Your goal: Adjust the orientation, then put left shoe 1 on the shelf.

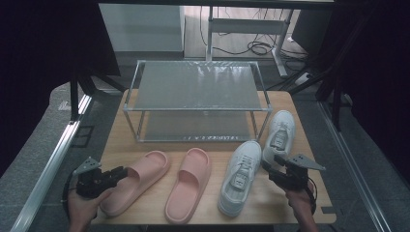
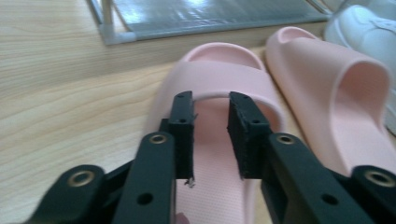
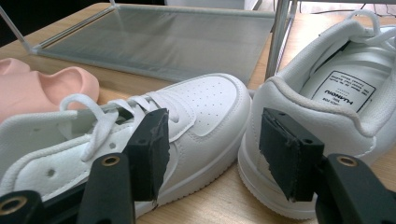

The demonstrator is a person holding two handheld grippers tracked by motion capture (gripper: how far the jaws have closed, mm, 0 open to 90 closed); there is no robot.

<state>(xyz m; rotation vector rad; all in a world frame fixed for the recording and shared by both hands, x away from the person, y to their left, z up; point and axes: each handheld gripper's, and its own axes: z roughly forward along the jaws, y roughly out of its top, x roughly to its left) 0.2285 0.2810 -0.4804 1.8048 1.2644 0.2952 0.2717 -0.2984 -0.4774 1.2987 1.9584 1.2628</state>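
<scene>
Place: you are working in a lab or test room, not a home.
Table: your small wooden table stands alone on grey carpet, the shoes and rack on it laid out like props.
Curtains: black drapes close you in at 9 o'clock and 3 o'clock.
Framing: bare metal rails run along the floor at 8 o'clock and 4 o'clock.
Background: at 12 o'clock you see a desk frame with loose cables on the floor.
Cabinet: a plain white unit sits at 11 o'clock.
</scene>
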